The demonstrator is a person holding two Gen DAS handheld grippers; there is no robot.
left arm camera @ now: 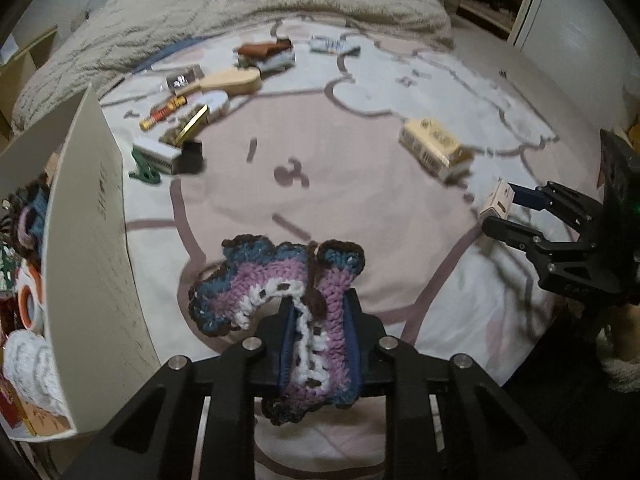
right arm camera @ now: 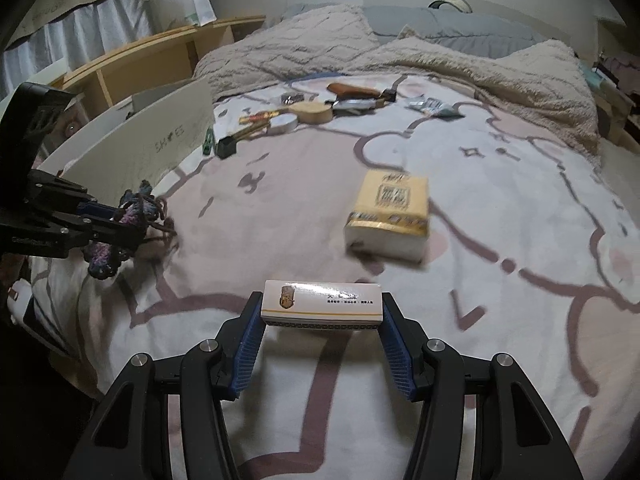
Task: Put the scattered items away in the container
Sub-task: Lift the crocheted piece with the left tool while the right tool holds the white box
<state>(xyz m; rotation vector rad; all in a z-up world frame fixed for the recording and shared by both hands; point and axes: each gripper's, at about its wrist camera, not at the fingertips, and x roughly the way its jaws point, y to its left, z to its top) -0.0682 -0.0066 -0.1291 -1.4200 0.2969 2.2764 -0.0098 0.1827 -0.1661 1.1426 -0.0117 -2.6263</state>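
A crocheted piece in purple, blue, white and brown (left arm camera: 272, 280) hangs just above the bedsheet, pinched between the blue pads of my left gripper (left arm camera: 320, 304), which is shut on it. The right wrist view shows that same left gripper (right arm camera: 120, 224) with the crochet (right arm camera: 136, 208) at the far left, beside the container. My right gripper (right arm camera: 322, 304) is shut on a small white box with a gold emblem (right arm camera: 320, 300), gripped by its two ends. The white cardboard container (left arm camera: 92, 240) stands at the left, and several items lie inside it.
A yellow tissue pack (right arm camera: 392, 208) lies mid-bed on the pink-patterned sheet. Near the crumpled beige blanket (left arm camera: 280, 0) sit several loose items: a wooden brush (left arm camera: 228, 82), a round tin (right arm camera: 282, 122), a green clip (left arm camera: 146, 170), a small black box (left arm camera: 192, 156) and packets.
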